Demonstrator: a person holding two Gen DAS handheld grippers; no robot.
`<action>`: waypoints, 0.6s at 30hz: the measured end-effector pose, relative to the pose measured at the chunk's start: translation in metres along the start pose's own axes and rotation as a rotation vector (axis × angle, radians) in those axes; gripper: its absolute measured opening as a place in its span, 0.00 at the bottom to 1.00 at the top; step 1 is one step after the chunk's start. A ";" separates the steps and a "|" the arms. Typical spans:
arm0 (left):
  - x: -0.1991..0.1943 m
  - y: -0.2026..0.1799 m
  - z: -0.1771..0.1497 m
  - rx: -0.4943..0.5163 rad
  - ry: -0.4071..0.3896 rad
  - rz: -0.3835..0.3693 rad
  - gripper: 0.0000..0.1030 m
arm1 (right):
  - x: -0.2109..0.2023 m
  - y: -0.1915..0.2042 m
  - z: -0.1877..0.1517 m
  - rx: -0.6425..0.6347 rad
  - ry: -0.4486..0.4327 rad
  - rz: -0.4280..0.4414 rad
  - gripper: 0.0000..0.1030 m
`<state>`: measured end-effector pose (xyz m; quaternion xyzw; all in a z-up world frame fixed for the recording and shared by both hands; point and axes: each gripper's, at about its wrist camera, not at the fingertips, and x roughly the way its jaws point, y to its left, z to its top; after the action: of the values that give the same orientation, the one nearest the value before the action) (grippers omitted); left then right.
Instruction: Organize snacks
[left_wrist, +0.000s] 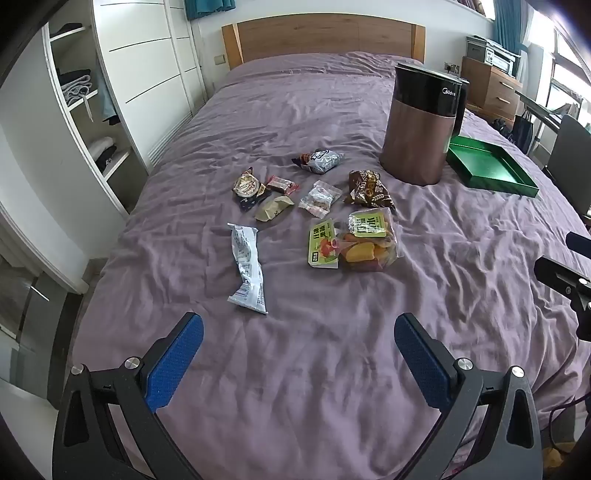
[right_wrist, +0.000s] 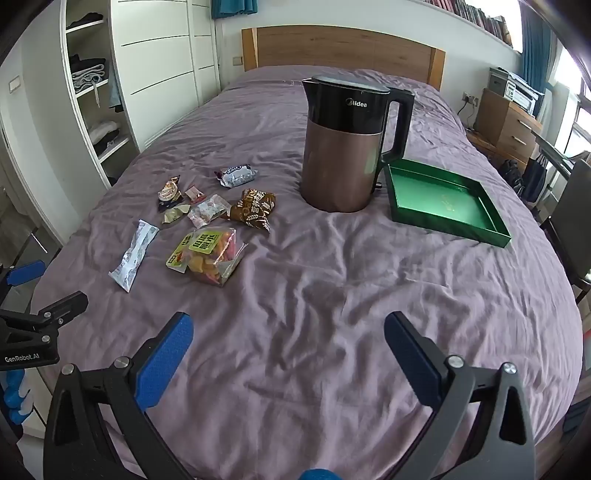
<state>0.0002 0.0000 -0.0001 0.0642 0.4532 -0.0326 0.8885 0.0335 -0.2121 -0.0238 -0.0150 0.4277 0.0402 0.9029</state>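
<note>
Several snack packets lie scattered on a purple bedsheet (left_wrist: 295, 369). Among them are a long white packet (left_wrist: 248, 266), a clear bag of orange and yellow pieces with green labels (left_wrist: 354, 242), a brown bag (left_wrist: 369, 190) and a silver-blue packet (left_wrist: 320, 161). The same clear bag (right_wrist: 207, 255) and white packet (right_wrist: 133, 254) show in the right wrist view. An empty green tray (right_wrist: 447, 201) sits at the right. My left gripper (left_wrist: 298, 354) hangs open above the near sheet, short of the snacks. My right gripper (right_wrist: 289, 352) is open too, over bare sheet.
A brown and black electric kettle (right_wrist: 343, 147) stands on the bed between the snacks and the green tray (left_wrist: 491, 166). A white wardrobe with open shelves (left_wrist: 85, 110) is at the left, a wooden headboard (left_wrist: 321, 37) at the back, and a dresser (right_wrist: 506, 125) at the right.
</note>
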 end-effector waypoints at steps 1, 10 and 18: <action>0.000 0.000 0.000 -0.001 -0.002 0.000 0.99 | 0.000 0.000 0.000 0.000 -0.001 0.000 1.00; 0.000 0.000 0.000 0.002 -0.004 0.004 0.99 | 0.000 -0.002 0.000 0.005 0.000 0.003 1.00; 0.006 0.000 -0.009 -0.008 0.001 0.006 0.99 | 0.002 -0.003 -0.001 0.004 0.002 0.001 1.00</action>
<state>-0.0033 0.0011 -0.0101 0.0620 0.4538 -0.0281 0.8885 0.0341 -0.2150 -0.0263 -0.0129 0.4288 0.0395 0.9024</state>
